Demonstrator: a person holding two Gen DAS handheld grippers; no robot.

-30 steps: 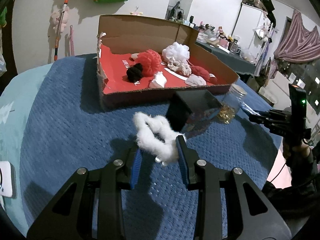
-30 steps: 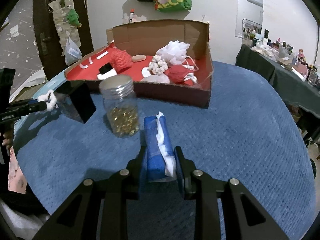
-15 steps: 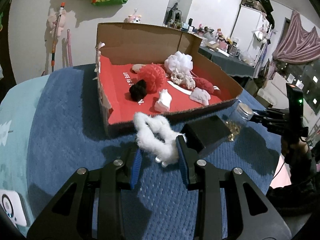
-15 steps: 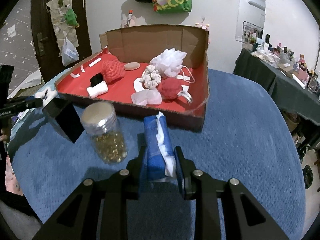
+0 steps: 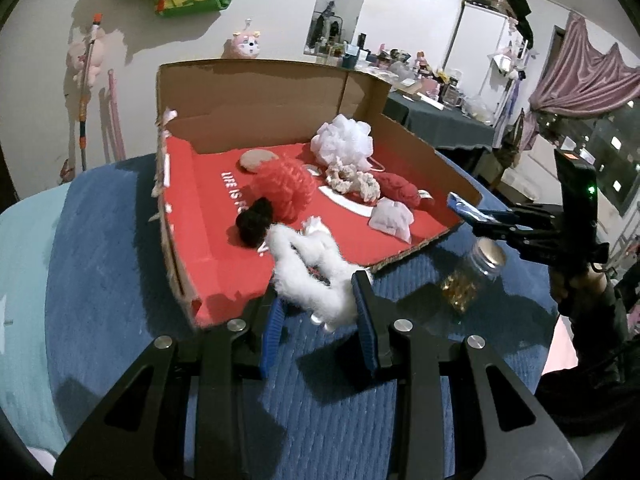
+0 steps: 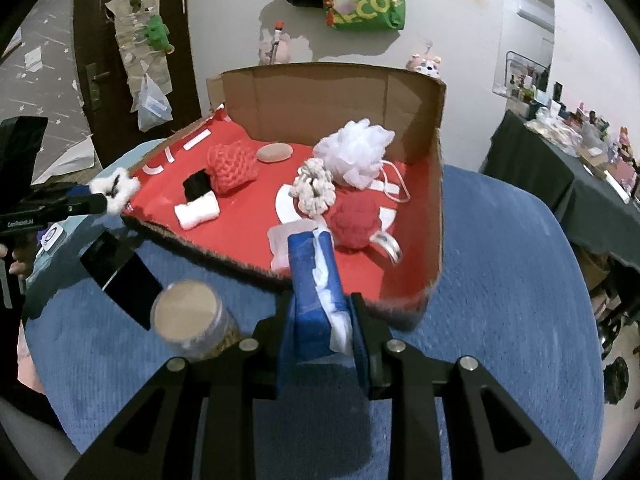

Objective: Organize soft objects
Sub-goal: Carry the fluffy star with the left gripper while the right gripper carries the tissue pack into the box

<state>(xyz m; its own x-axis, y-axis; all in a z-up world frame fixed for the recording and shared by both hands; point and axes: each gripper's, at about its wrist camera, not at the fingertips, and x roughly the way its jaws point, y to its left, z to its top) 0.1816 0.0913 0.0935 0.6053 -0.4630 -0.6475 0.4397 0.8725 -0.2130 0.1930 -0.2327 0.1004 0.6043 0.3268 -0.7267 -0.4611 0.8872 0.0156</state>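
Note:
A cardboard box (image 5: 256, 108) with a red lining holds several soft items: a red knitted ball (image 5: 286, 188), a white mesh pouf (image 5: 344, 140) and a black scrunchie (image 5: 254, 222). My left gripper (image 5: 320, 304) is shut on a white fluffy loop (image 5: 304, 268), held over the box's near edge. In the right wrist view the same box (image 6: 320, 96) lies ahead. There my right gripper (image 6: 320, 312) is shut on a blue tissue pack (image 6: 314, 272), raised in front of the box's near wall. Each gripper also appears at the other view's side, the right gripper (image 5: 464, 208) and the left gripper (image 6: 100, 200).
A lidded glass jar (image 6: 192, 320) with gold bits and a black box (image 6: 120, 276) stand on the blue blanket (image 6: 500, 280) in front of the cardboard box. The jar (image 5: 476, 268) sits right of my left gripper. A dark cluttered table (image 6: 560, 168) stands far right.
Both grippers have risen and moved toward the cardboard box, each keeping its grip. The fluffy loop and the tissue pack now overlap the box's near edge; the jar and black box have slid back.

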